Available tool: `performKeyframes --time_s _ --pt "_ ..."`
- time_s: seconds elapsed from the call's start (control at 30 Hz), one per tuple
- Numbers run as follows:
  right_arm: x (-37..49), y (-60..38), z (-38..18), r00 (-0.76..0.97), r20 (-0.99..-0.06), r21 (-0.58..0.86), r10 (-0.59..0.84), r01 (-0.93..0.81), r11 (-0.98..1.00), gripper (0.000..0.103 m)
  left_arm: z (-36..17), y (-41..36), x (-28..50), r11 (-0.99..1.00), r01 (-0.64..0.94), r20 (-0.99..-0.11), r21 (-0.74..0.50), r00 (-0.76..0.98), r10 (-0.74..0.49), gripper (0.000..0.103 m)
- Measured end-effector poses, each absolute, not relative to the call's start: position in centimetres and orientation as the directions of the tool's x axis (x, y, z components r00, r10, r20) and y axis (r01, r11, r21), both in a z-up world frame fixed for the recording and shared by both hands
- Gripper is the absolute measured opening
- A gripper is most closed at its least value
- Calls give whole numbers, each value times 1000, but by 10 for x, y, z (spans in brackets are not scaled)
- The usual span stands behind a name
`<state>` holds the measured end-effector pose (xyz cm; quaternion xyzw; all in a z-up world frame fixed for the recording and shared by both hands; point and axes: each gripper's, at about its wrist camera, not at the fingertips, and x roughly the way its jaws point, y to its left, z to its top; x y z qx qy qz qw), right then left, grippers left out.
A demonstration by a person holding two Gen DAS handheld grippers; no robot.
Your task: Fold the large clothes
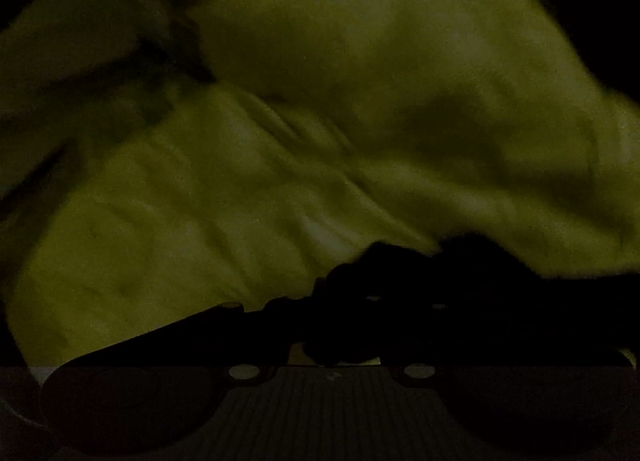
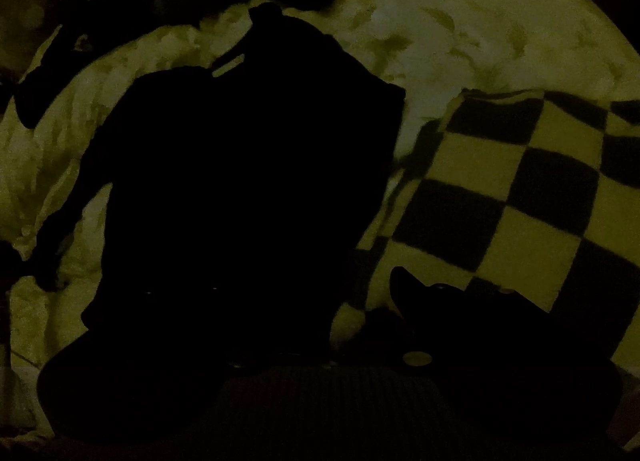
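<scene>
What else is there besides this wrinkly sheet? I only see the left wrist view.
Observer: A dark garment lies on the sheet, mid-picture in the right wrist view.
Child: Anything else?
Observer: A checkered cloth, to the garment's right in that picture.
Child: Do they touch?
Observer: Higher up, a strip of sheet shows between them.
</scene>
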<state>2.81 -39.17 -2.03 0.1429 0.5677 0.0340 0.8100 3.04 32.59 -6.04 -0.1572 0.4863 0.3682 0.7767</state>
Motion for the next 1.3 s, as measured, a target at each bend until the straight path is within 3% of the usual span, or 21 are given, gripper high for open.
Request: performKeyframes --time_s 0.27,0.37,0.47,0.5,0.57,0.63,0.87,1.03,1.3 --pt "16 -398 -17 394 -877 345 274 118 931 72 43 379 -32 548 -826 -745 133 281 605 43" --pt "10 -403 -16 406 -866 370 291 132 919 72 59 380 -36 594 -802 -765 57 347 543 43" --pt "4 -408 -15 419 -857 387 300 139 911 72 63 350 -31 680 -731 -772 55 401 493 43" --pt "2 -410 -14 424 -854 390 301 141 910 72 59 338 -27 706 -706 -776 55 415 475 43" --pt "-2 -414 -11 431 -850 397 303 147 906 72 45 316 -20 726 -685 -794 66 405 454 57" --pt "-6 -418 -8 438 -847 397 300 149 905 72 23 307 -15 724 -687 -823 70 370 431 102" --pt "-12 -422 -11 410 -867 376 282 167 911 72 -48 332 -26 638 -768 -911 60 220 350 103" --pt "-3 -403 -20 354 -895 333 270 130 934 72 -85 380 -42 540 -835 -918 -102 289 273 103" --pt "27 -350 -40 220 -946 246 240 -1 969 73 -156 396 27 732 -680 -940 41 221 258 103"
